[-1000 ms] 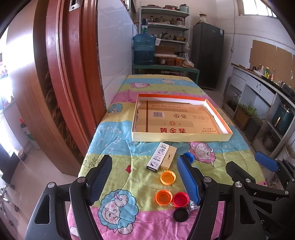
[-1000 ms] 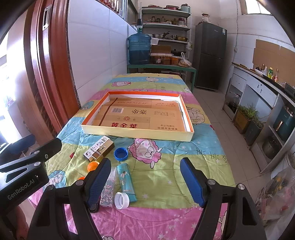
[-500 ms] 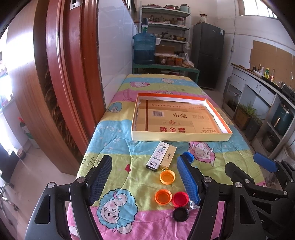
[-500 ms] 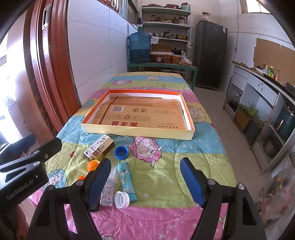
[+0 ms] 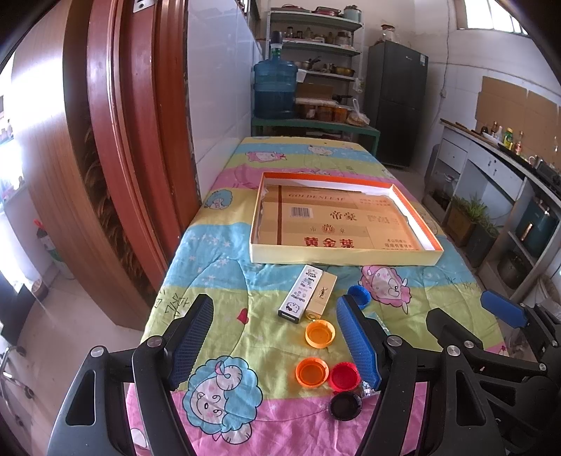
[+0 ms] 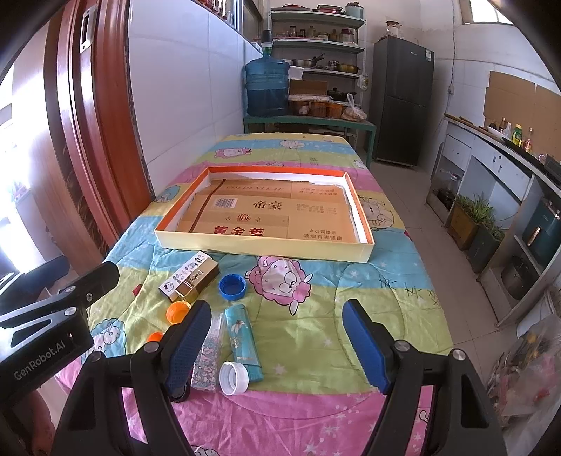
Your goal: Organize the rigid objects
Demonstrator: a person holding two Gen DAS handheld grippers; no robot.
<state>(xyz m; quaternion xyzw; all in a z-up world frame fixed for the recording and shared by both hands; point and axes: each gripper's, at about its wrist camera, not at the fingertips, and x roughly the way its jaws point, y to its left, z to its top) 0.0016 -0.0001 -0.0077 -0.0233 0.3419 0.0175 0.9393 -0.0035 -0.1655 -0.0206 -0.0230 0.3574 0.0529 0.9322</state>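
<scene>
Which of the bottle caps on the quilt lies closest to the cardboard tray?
The blue plastic bottle cap, open side up beside the gold rectangular box. The orange, red, black and white caps all lie nearer the grippers.

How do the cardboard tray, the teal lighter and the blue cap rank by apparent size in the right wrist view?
1. cardboard tray
2. teal lighter, though nearer the camera
3. blue cap

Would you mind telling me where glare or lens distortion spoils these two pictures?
Left wrist view: daylight blows out the left edge beside the wooden door frame, and the fisheye bows it. Right wrist view: the window top right is overexposed; the box stays sharp and evenly lit.
</scene>
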